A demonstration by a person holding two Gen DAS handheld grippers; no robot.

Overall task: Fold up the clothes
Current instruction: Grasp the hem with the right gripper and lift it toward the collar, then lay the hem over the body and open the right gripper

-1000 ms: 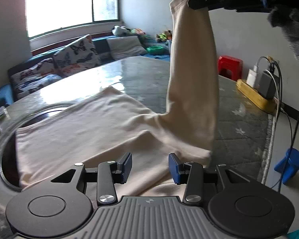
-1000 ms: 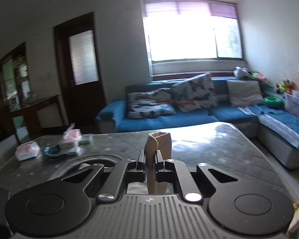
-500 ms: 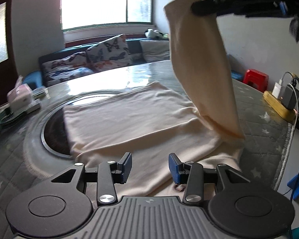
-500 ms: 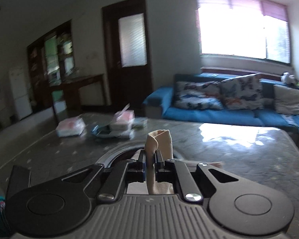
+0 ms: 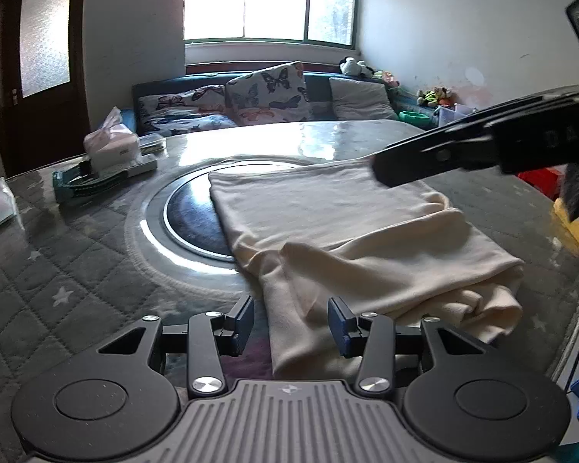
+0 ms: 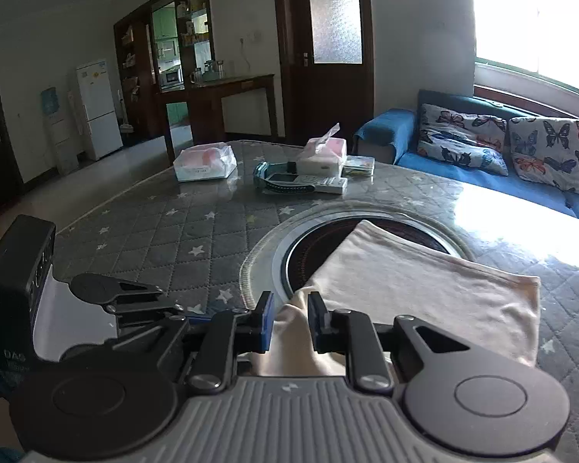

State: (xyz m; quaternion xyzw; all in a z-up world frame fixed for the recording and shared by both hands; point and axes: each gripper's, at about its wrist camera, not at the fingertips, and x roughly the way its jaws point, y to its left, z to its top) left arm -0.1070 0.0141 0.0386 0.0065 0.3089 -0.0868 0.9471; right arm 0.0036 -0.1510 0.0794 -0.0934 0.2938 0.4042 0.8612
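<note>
On the far left of the grey quilted star-patterned desk (image 6: 154, 239), a teal tray (image 6: 285, 181) holds a white tissue box (image 6: 322, 154) with pink tissue poking out, plus small flat items too blurred to name. Beside it lies a clear bag (image 6: 204, 162) with something pink inside. The cream fabric garment (image 5: 347, 239) lies folded across the desk, its far-left corner overlapping the dark round inset (image 5: 191, 218) ringed in silver. The garment's near end runs under the gripper bodies and is cut off. The left gripper (image 5: 290, 322) hangs released, jaws apart either side of a fold without pressing it. The right gripper (image 6: 290, 322) has just been opening; cloth sits loose between its jaws. Far behind stands a blue sofa (image 6: 463, 169) with butterfly cushions (image 6: 544, 146).
</note>
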